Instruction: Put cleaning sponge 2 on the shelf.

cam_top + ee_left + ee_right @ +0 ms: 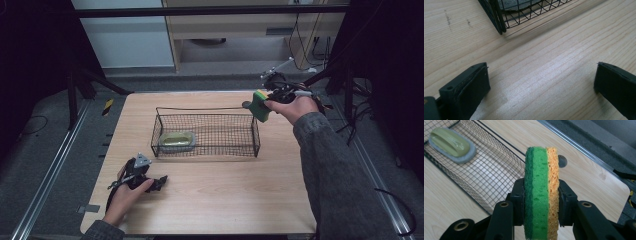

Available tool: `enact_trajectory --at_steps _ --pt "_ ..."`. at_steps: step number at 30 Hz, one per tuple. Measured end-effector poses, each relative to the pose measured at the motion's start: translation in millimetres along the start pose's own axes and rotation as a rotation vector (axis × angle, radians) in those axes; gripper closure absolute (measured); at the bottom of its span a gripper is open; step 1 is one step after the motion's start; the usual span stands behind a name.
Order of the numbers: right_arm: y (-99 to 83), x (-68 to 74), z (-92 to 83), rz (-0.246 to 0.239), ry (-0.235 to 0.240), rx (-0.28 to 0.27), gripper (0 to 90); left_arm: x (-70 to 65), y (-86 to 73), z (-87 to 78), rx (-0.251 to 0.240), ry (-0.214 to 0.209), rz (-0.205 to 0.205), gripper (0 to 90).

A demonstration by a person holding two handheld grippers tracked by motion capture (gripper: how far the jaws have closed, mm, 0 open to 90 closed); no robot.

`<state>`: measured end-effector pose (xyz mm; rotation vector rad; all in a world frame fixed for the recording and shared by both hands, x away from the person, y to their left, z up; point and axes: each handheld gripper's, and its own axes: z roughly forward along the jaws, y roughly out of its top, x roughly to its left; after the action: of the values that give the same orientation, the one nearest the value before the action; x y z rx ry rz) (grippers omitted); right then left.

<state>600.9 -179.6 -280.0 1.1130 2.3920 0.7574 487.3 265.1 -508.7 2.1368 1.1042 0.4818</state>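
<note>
Right gripper [541,202] is clamped on a green-and-orange scouring sponge [541,192], pads squeezing the two broad faces, sponge standing on edge with its long axis running straight out along the jaws. In the high view that same gripper [264,104] holds the sponge [260,106] raised near the table's far right corner, just outside the right short end of the black wire basket [256,131]. Key relation: the basket lies to the left of the held sponge and lower, its long axis running left-right across the table, so the sponge's long axis looks about crosswise to it. Green scrub layer faces the basket side, orange layer faces away. Likely next move is over the end wall and down; the right half of the basket floor is bare. A handled scrub pad [176,141] with an olive-green grip sits at the basket's left end, well apart from the sponge. Left gripper [150,184] rests on the table nearer the person, jaws wide with nothing between them, pointed toward the basket's near-left corner [499,27]. Right hand is plainly the nearer one for this placement.
</note>
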Motion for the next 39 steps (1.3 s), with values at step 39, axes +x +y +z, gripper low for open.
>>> enact_trajectory --at_steps 39 --pt "-10.2 4.9 90.3 -0.010 0.092 0.084 64.4 0.2 0.4 0.3 0.001 -0.001 0.006 0.0"
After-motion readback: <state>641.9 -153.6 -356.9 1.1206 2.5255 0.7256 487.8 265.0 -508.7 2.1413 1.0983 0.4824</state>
